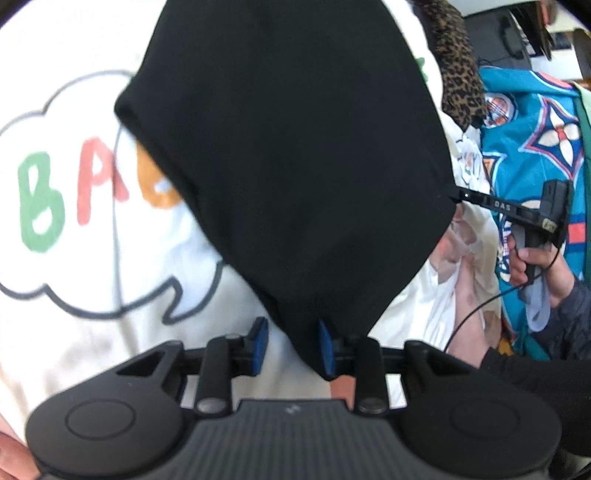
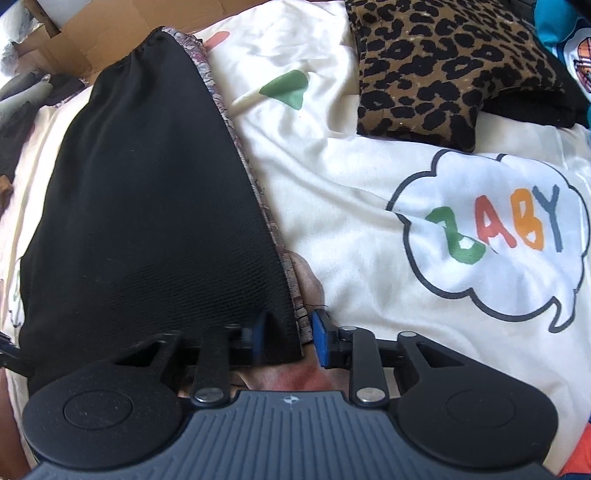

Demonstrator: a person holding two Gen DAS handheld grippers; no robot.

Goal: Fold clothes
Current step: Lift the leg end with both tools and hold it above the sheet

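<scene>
A black garment [image 1: 295, 166] lies spread over a white blanket [image 1: 92, 350] printed with a "BABY" cloud. In the left wrist view its near corner tapers down between the jaws of my left gripper [image 1: 292, 343]. The cloth drapes against the right pad [image 1: 325, 347], while the left pad [image 1: 260, 338] stands apart from it with blanket showing between. My right gripper [image 1: 456, 197] meets the cloth's right edge there. In the right wrist view the black garment [image 2: 147, 203], edged with a patterned lining [image 2: 258, 192], has its corner between the parted pads of my right gripper [image 2: 288, 338].
A folded leopard-print piece [image 2: 436, 66] lies at the back right on the blanket [image 2: 351, 203]. A teal patterned garment [image 1: 535, 129] lies to the right, behind the hand [image 1: 535, 258] on the right gripper. Cardboard boxes [image 2: 103, 33] stand beyond the bed's far left.
</scene>
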